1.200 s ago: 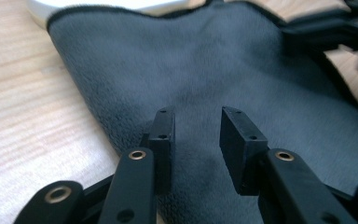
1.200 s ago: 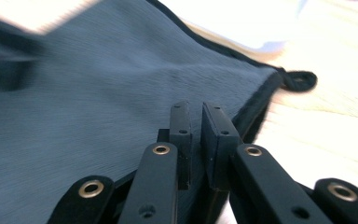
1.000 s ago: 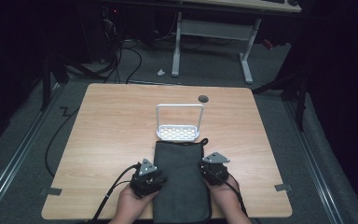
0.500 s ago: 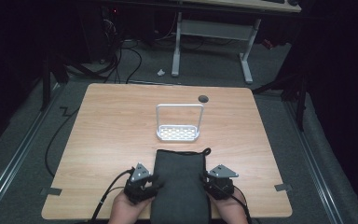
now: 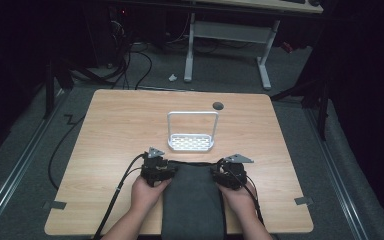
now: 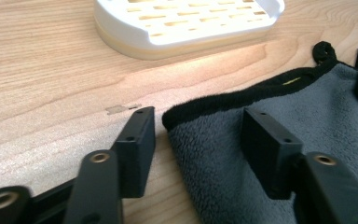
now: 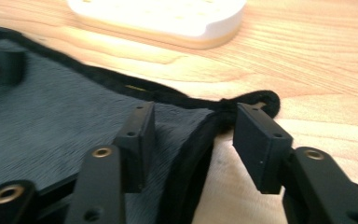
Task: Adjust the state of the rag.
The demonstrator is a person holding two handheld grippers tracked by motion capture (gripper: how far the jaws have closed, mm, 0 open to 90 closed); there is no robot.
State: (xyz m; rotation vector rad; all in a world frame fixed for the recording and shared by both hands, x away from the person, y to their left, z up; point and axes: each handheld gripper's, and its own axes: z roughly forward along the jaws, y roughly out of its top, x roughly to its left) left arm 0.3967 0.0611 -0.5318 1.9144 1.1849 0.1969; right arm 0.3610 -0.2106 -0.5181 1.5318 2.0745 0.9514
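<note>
Since the earlier frames, both hands have been moved forward along the grey cloth (image 5: pixel 192 200), from near its middle up to its far corners, and the jaws of both tools have just been opening.

In the high view the left tool (image 5: pixel 158 172) is seen at the far left corner of the cloth and the right tool (image 5: pixel 228 176) at the far right corner. The left hand (image 5: pixel 147 192) and the right hand (image 5: pixel 240 199) are placed behind them, at either side of the cloth.

In the left gripper view the left tool (image 6: pixel 198 128) is released: one jaw stands over the bare wood of the counter (image 6: pixel 51 84), the other over the cloth (image 6: pixel 242 154), and the black-edged corner lies between them without being pressed.

In the right gripper view the right tool (image 7: pixel 193 128) is released too. The black hem of the cloth (image 7: pixel 74 126) runs between the jaws, and a gap can be seen on both sides of it.

The cloth lies flat on the near part of the counter, and its near end hangs over the front edge. Just beyond its far edge a white perforated rack (image 5: pixel 191 141) with a wire handle stands, apart from the cloth.
</note>
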